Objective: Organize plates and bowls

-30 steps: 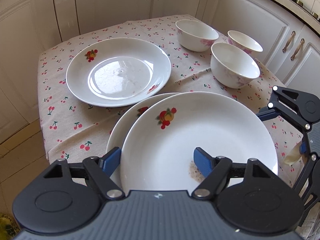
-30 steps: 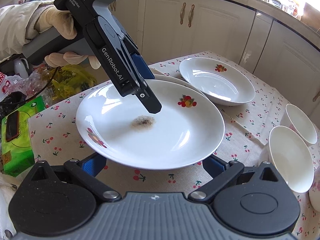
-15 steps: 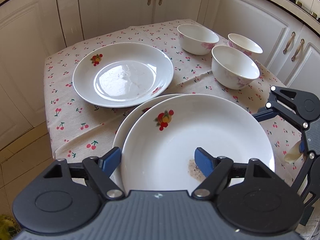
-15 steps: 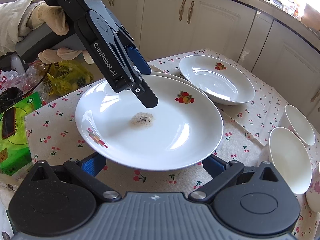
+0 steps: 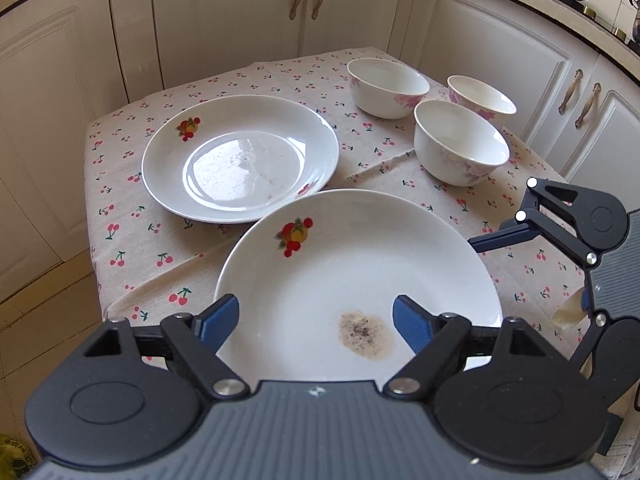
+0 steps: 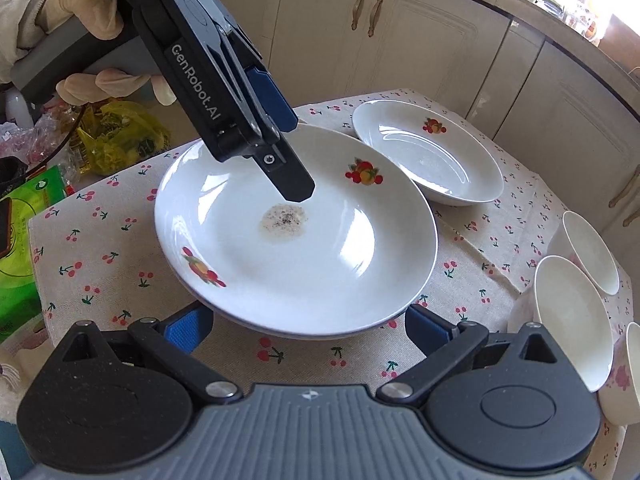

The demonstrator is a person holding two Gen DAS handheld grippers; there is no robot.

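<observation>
A white plate with a fruit print and a brown stain (image 5: pixel 352 280) lies on top of another plate, whose rim shows under it in the right wrist view (image 6: pixel 280 330). The stained plate also shows in the right wrist view (image 6: pixel 328 256). My left gripper (image 5: pixel 316 322) is open just above its near rim. It also shows in the right wrist view (image 6: pixel 286 160), over the stain. My right gripper (image 6: pixel 308 330) is open at the plate's near edge. A second fruit-print plate (image 5: pixel 240 158) lies farther back. Three white bowls (image 5: pixel 460 142) stand at the right.
The table has a cherry-print cloth (image 5: pixel 132 248) and stands among cream cabinets (image 5: pixel 240 12). A green box (image 6: pixel 20 264) and yellow bags (image 6: pixel 116 140) lie at the table's left end in the right wrist view.
The stained plate has come down onto the plate beneath it. My left gripper has let go of it, its fingers now spread wider, and it has drawn back and up.
</observation>
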